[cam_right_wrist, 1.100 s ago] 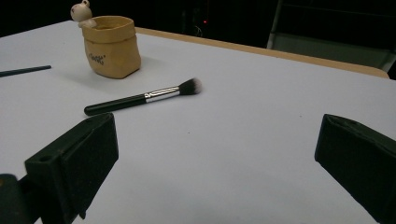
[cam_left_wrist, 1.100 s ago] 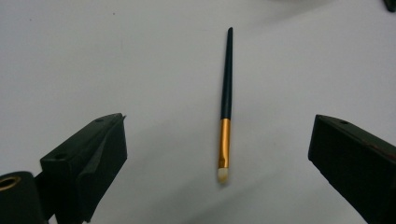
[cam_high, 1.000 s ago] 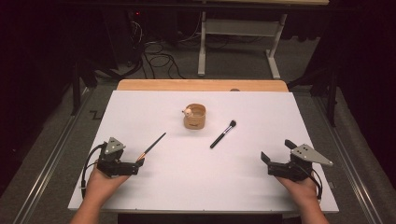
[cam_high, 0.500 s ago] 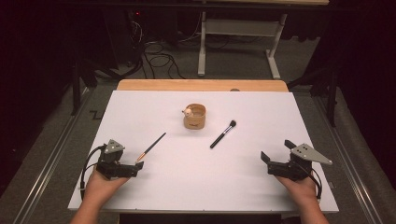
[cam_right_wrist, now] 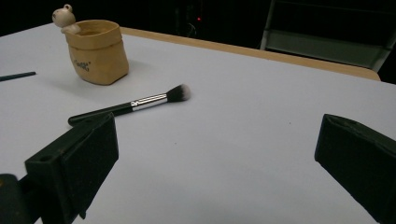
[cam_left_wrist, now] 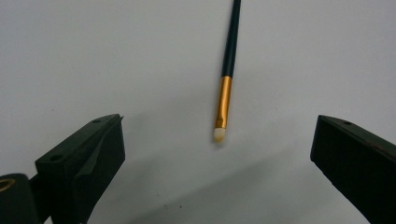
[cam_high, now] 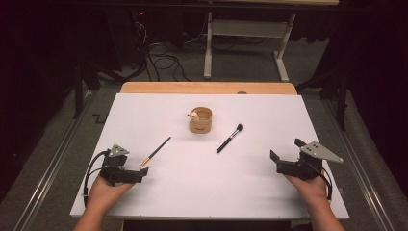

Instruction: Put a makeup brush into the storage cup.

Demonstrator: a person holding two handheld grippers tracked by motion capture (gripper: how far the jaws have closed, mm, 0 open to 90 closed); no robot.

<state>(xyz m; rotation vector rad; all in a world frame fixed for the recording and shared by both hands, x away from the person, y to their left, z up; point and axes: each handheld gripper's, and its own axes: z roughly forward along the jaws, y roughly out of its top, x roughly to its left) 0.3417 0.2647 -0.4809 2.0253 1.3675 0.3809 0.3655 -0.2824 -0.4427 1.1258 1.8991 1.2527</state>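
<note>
**Left gripper lined up on the thin brush, nothing picked up yet**

The left gripper [cam_high: 142, 172] sits at 7 o'clock on the desk [cam_high: 159, 120], jaws spread wide and empty, the pale tip of the thin brush [cam_left_wrist: 224, 100] lying just ahead between them, untouched. The right gripper [cam_high: 275, 159], at 4 o'clock, is spread and empty too. The work looks barely begun: judging by the layout, both brushes are probably meant for the cup [cam_high: 201, 121] near the centre, towards 12 o'clock, and neither is in it. Count: one thin brush, one fluffy brush [cam_high: 229, 138] just right of the cup, one cup with a small bear figure on its rim.
</note>
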